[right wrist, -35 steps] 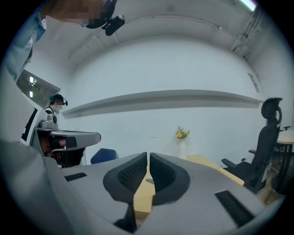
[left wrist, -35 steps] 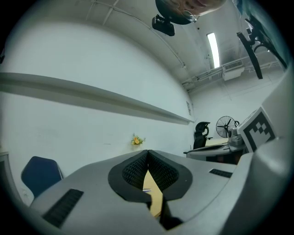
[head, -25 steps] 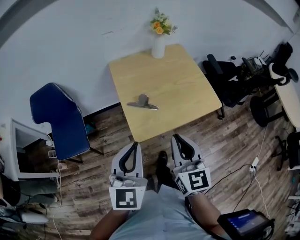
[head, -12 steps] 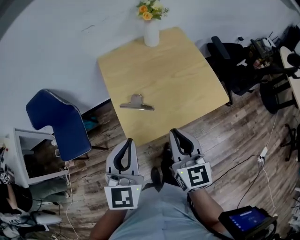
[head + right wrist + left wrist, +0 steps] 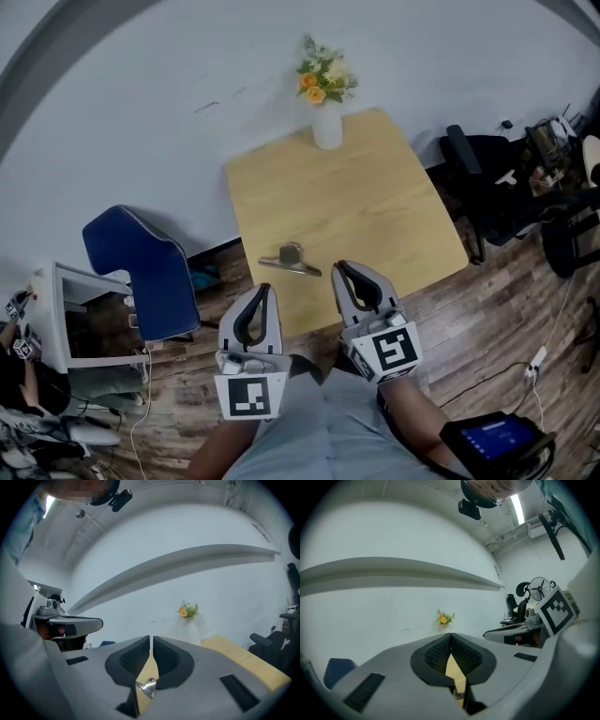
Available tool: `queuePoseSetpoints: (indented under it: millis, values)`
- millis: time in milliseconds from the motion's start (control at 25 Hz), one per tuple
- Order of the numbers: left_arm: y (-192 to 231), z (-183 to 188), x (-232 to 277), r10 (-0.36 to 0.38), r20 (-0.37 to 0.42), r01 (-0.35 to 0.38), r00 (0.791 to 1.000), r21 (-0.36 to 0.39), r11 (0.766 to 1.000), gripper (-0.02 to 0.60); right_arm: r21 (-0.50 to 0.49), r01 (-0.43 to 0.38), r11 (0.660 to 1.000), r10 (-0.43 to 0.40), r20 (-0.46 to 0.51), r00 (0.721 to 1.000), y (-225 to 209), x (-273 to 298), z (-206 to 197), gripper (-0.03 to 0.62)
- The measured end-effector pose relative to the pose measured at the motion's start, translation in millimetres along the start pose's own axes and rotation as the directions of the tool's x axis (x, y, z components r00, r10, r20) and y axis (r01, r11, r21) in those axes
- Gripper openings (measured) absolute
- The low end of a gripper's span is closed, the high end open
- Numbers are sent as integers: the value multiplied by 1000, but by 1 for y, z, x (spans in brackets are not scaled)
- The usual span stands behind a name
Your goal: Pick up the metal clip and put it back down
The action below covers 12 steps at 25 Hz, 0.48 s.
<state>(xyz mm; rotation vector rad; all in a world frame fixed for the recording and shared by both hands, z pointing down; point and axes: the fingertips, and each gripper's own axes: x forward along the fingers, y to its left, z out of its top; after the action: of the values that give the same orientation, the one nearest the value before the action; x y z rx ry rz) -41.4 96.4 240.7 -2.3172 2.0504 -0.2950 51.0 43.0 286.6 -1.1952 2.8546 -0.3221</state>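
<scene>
The metal clip (image 5: 291, 260) lies flat on the wooden table (image 5: 375, 206), close to its near-left edge, with its handles pointing toward the wall. My left gripper (image 5: 266, 289) is shut and empty, with its tip just short of the table's near edge, below the clip. My right gripper (image 5: 338, 269) is also shut and empty, and its tip reaches over the near edge, a little right of the clip. In the right gripper view, the clip (image 5: 147, 687) shows as a shiny piece through the opening below the closed jaws (image 5: 151, 637). The left gripper view shows closed jaws (image 5: 451, 633) with the table beyond.
A white vase of flowers (image 5: 326, 120) stands at the table's far edge against the wall. A blue chair (image 5: 141, 267) is to the left of the table and a white stand (image 5: 56, 309) beyond it. Black office chairs (image 5: 487, 183) crowd the right side. Cables lie on the wooden floor.
Both grippers have moved forward to the table's near edge, and the right tip now reaches over it. The clip lies where it was on the table.
</scene>
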Motion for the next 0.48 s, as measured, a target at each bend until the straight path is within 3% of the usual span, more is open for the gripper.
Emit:
queuePoseSetpoints:
  millis: [240, 480]
  values:
    - [42, 0, 20, 91, 11, -91, 996, -26, 996, 18, -29, -78, 997, 78, -17, 997, 4, 44, 2, 51]
    - [69, -24, 55, 57, -29, -59, 998, -87, 994, 18, -28, -73, 997, 71, -56, 996, -1, 92, -9, 51]
